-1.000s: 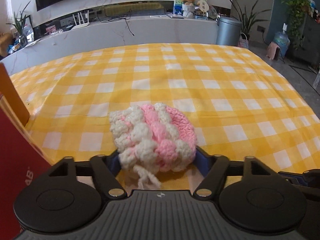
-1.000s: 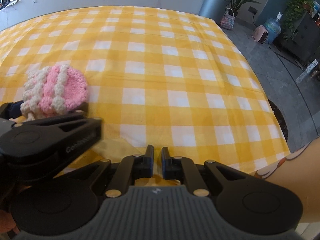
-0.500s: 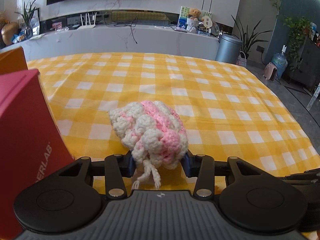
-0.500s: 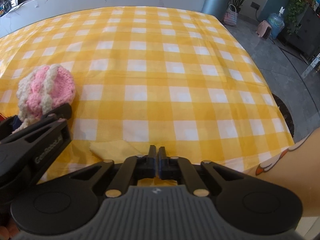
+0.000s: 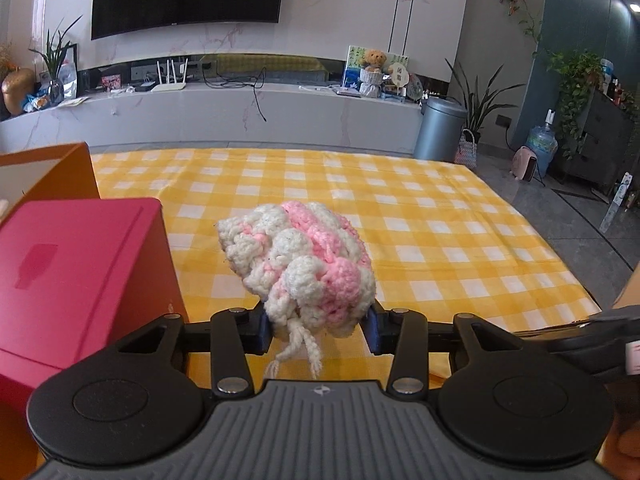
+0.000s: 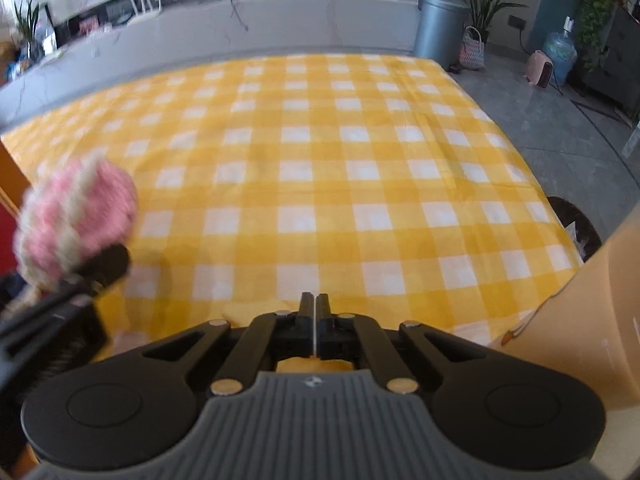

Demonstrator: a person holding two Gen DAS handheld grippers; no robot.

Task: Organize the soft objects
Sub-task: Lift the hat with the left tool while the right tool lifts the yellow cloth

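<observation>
Squeezing the woolly hat (image 5: 298, 266) by its bottom edge at the frame's middle, the left gripper (image 5: 318, 330) held it; soft, light, squashy. The right gripper (image 6: 315, 320) was closed, empty.

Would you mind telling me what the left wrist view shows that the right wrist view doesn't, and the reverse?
Only the left wrist view shows the pink box, the orange box behind it and the left gripper clamped on the crocheted pouch, its drawstrings dangling. Only the right wrist view shows the right gripper, shut on nothing, and a sleeve at the right edge. Both show the pouch, the yellow checked tablecloth and the grey bin.
</observation>
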